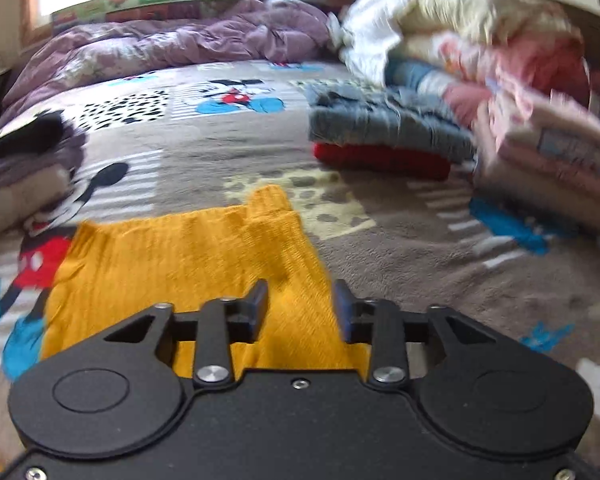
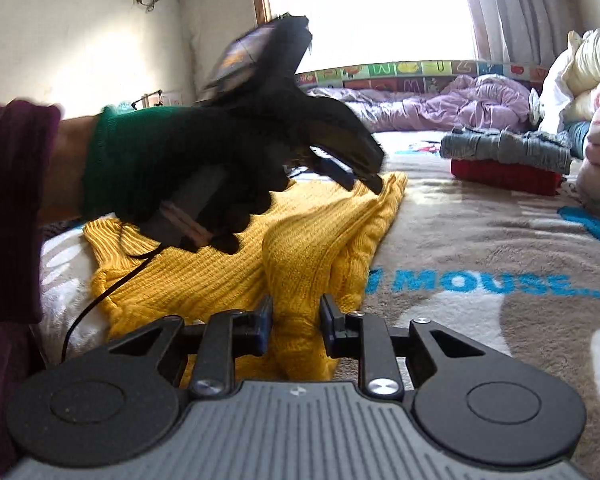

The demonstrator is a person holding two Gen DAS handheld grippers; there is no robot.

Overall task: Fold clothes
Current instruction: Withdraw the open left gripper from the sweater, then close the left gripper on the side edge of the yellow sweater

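Mustard-yellow ribbed sweater [image 2: 228, 268]; grey-brown cartoon-mouse blanket [image 1: 400, 256]; lilac duvet [image 1: 160, 48]; red folded garment [image 2: 504, 176].

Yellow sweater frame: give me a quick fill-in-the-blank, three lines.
1. The sweater lying on the bed is ____.
2. The right gripper has sweater fabric between its ____.
3. The grey folded clothes lie on top of a ____ one.

Missing: yellow; fingers; red
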